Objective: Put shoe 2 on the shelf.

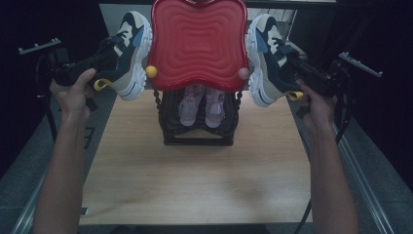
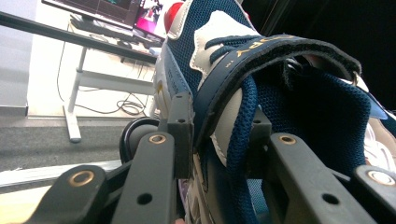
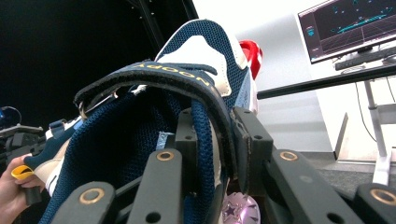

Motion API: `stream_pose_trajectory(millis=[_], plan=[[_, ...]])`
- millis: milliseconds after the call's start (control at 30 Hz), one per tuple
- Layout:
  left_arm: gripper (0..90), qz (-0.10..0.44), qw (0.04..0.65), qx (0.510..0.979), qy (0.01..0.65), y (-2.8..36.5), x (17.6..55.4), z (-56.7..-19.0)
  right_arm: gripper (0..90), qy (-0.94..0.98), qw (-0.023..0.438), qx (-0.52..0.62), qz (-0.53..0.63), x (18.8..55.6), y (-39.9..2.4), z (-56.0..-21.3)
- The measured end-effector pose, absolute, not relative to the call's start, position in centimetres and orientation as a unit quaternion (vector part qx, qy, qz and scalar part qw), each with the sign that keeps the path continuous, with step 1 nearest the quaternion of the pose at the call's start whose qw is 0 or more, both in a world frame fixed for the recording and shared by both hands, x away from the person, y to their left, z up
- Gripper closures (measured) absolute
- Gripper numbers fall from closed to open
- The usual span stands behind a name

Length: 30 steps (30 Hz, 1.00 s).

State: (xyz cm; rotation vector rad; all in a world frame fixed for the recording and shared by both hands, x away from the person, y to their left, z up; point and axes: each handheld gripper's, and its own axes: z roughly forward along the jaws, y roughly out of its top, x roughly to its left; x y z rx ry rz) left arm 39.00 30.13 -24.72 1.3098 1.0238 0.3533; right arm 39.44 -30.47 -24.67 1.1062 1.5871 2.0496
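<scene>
High view overhead, tongs views close, perhaps upward

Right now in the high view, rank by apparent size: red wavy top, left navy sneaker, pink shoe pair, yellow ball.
1. red wavy top
2. left navy sneaker, raised toward the camera, so perhaps flattered
3. pink shoe pair
4. yellow ball

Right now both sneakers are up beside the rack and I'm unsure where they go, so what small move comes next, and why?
Probably lift both a little higher and inward over the red wavy rack top. The left tool grips one navy-and-white sneaker, the right tool the other navy-and-white sneaker; pink sandals fill the shelf below.
</scene>
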Motion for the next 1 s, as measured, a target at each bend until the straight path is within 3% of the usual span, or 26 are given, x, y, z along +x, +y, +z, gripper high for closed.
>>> stream_pose_trajectory(millis=[1000], plan=[[71.5,0.164,0.664,0.578,0.446,26.9,41.5,-20.9,73.0,0.549,0.15,0.381,0.728,42.3,-26.4,-20.1]])
